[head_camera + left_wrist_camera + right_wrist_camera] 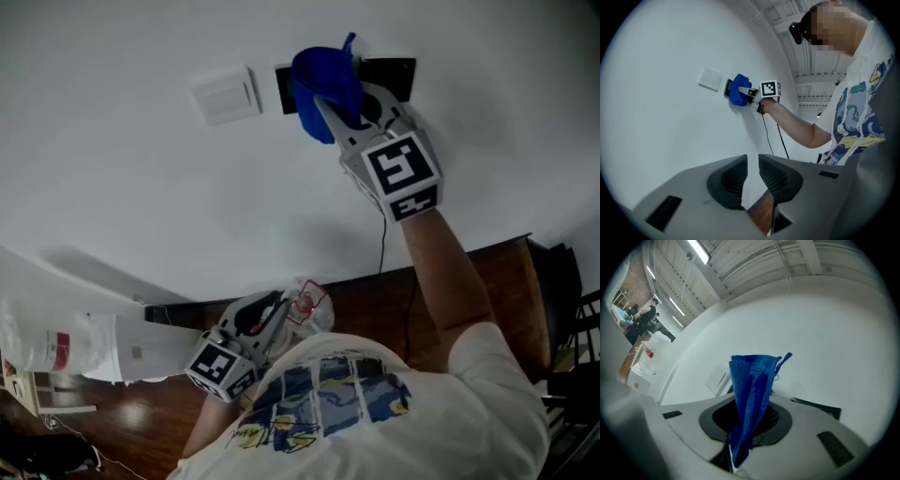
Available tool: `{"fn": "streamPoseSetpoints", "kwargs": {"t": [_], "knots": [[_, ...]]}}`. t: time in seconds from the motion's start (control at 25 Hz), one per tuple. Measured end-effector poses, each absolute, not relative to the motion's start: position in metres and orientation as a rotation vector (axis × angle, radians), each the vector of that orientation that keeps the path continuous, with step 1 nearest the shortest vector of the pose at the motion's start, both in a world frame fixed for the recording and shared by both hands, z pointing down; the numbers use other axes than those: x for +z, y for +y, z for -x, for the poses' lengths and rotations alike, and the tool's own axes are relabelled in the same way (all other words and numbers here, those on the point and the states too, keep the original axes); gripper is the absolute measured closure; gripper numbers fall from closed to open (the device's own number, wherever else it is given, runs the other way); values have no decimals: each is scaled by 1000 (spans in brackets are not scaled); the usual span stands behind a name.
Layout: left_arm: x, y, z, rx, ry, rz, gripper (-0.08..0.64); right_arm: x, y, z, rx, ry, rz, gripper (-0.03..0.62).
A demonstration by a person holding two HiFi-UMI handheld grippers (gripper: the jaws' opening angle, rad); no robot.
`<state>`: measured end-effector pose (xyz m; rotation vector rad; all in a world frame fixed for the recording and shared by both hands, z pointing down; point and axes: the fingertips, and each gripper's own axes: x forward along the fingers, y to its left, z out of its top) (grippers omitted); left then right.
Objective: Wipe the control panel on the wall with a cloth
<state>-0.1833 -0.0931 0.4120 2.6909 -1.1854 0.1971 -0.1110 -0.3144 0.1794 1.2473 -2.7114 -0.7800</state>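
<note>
A black control panel (392, 73) is set in the white wall, and a blue cloth (323, 86) covers its left part. My right gripper (339, 105) is raised to the wall and shut on the cloth (751, 399), which sticks up from between its fingers and presses on the panel. In the left gripper view the cloth (738, 90) lies over the panel (726, 87). My left gripper (279, 317) hangs low by the person's waist, away from the wall. Its jaws (753, 180) stand almost together with nothing between them.
A white switch plate (225, 94) sits left of the panel. A thin black cable (382, 239) runs down the wall to the wooden floor (506, 281). A white unit with a clear bottle (56, 347) stands at the left, dark furniture (574, 309) at the right.
</note>
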Motion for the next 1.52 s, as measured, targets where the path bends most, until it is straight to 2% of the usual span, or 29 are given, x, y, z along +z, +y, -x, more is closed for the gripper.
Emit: {"fn": "streamPoseSetpoints", "kwargs": {"t": [0.36, 0.6, 1.16, 1.52], "knots": [[410, -112, 119, 234, -1055, -2756, 488, 167, -339, -30, -768, -2541, -1516, 517], [406, -121, 87, 230, -1059, -2749, 488, 172, -358, -88, -711, -2527, -1592, 517], [396, -133, 52, 254, -1250, -2673, 488, 178, -369, -104, -693, -2697, -1452, 517], [381, -131, 58, 273, -1502, -2559, 488, 217, -308, -132, -659, -2818, -1305, 516]]}}
